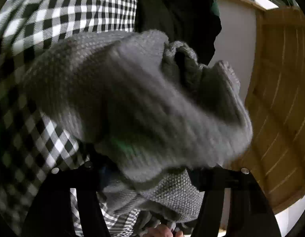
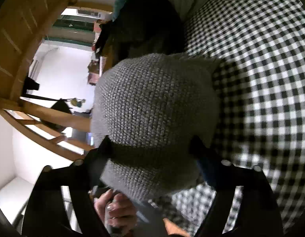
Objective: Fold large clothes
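Lying on checked cloth (image 2: 261, 79): grey knit (image 2: 152, 102)

A grey knitted garment (image 2: 156, 106) with a coarse, speckled weave bulges between the black fingers (image 2: 104, 154). Beyond and beside the fingers spreads a black-and-white checked cloth (image 2: 261, 79). Past the garment hangs dark, near-black fabric (image 1: 178, 9); honey-coloured wooden panelling (image 1: 280, 88) stands alongside.
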`<state>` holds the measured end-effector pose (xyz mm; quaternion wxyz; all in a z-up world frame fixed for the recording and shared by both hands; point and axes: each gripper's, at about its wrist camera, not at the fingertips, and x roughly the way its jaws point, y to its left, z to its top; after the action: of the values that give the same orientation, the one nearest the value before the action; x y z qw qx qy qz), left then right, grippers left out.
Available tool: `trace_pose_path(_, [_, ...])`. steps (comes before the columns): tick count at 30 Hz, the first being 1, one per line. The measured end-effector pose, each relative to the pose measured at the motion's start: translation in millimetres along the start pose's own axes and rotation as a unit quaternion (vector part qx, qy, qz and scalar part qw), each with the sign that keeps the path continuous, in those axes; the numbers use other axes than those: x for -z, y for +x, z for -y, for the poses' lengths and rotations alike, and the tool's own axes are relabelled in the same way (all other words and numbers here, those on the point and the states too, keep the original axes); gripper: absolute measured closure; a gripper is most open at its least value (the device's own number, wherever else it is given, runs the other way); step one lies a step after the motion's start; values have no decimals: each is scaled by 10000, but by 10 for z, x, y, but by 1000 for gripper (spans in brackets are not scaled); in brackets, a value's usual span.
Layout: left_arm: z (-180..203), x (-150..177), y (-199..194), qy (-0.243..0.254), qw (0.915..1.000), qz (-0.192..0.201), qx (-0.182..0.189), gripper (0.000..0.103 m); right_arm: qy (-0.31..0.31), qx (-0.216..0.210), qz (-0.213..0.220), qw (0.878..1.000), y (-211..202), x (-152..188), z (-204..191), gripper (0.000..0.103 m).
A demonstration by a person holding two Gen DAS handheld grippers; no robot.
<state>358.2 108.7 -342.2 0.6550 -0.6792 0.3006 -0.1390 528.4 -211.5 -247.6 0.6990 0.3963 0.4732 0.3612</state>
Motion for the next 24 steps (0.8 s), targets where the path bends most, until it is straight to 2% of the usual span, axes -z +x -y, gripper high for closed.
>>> trace_pose_path(1, [29, -2, 23, 117, 9999, -14, -43, 45, 72, 28, -4, 10000, 64, -12, 38, 2])
trace_pose_path(2, [50, -23, 17, 194, 9998, 6, -96, 45, 171, -156, 67, 9997, 129, -45, 106, 2])
trace_pose_path(4, [109, -52, 33, 306, 9994, -63, -143, 45, 127, -235, 300, 9992, 151, -99, 92, 2])
trace_pose_path(5, [168, -67, 29, 394, 9990, -78, -171, 45, 102, -256, 326, 9991, 144, -100, 55, 8])
trace_pose_path(6, [221, -64, 6, 533, 9983, -65, -208, 46, -40, -238, 368, 9990, 120, -89, -9, 18])
trace_pose_path(9, [349, -21, -56, 761, 9970, -38, -107, 46, -310, -257, 431, 9983, -34, -44, -157, 32])
trace_pose_path(12, [413, 64, -78, 885, 9960, -93, -42, 46, -323, -299, 498, 9978, -151, -7, -180, 33])
trace_pose_path(17, [464, 141, -38, 1097, 9937, -121, -166, 46, -191, -429, 550, 9974, -232, 32, 12, 34])
trace_pose_path(21, [708, 242, 77, 1497, 9886, -108, -112, 46, -341, -575, 644, 9957, -390, 25, -126, 34])
trace_pose_path(24, [935, 291, 154, 1628, 9862, -304, 81, 46, -561, -629, 830, 9930, -620, -54, -342, 35])
